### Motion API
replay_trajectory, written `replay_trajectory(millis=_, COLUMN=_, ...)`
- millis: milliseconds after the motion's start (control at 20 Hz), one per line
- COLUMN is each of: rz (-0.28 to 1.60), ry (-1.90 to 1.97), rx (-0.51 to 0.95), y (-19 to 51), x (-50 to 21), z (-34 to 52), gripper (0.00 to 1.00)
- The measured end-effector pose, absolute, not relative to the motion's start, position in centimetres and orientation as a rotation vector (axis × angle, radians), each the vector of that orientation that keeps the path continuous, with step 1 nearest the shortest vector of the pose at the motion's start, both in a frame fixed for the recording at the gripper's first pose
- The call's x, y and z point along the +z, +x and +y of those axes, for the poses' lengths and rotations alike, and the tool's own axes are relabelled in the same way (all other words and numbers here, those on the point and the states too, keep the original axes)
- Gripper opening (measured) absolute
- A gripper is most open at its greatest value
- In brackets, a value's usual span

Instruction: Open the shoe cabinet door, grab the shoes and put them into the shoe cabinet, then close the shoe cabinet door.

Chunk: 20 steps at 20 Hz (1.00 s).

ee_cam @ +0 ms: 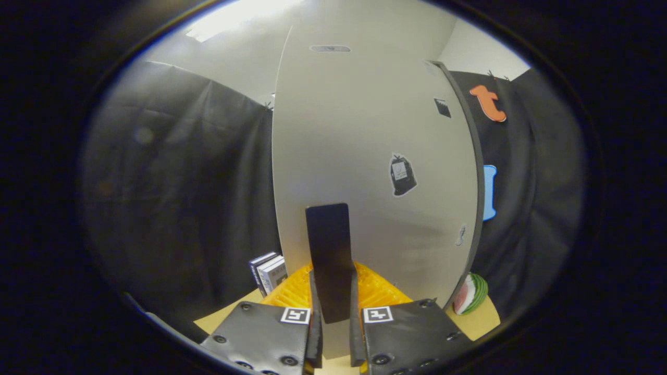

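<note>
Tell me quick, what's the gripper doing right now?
Gripper: closed on the dark door handle of the shoe cabinet door, one finger on each side of it.

Handle: lower end hidden between the gripper fingers, which close on it.
Yellow ridged object: mostly hidden behind the fingers and door.
Stickers: print too small to tell.
Boxes: partly hidden by the door's edge.
Watermelon slice: partly hidden by the door.
</note>
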State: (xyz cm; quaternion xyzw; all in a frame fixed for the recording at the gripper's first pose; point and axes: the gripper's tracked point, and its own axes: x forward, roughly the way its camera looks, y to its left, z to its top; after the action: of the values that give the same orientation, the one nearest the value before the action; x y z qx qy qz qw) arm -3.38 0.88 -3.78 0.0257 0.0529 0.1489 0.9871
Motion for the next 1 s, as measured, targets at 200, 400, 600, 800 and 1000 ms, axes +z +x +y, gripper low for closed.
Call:
replay_trajectory(millis=200, rz=0.109, ry=0.037, rx=0.314, y=-6.2, x=-3.2, z=-3.1, gripper=0.22)
replay_trajectory(millis=400, rz=0.112, ry=0.043, rx=0.3, y=-8.3, x=-2.9, z=-6.9, gripper=0.22)
replay_trajectory(millis=600, rz=0.121, ry=0.028, rx=0.269, y=-9.6, x=-2.7, z=-10.0, gripper=0.21)
replay_trajectory(millis=800, rz=0.122, ry=0.03, rx=0.224, y=-10.6, x=-2.4, z=-13.8, gripper=0.2)
replay_trajectory(millis=1000, rz=0.117, ry=0.032, rx=0.162, y=-10.9, x=-2.1, z=-16.9, gripper=0.19)
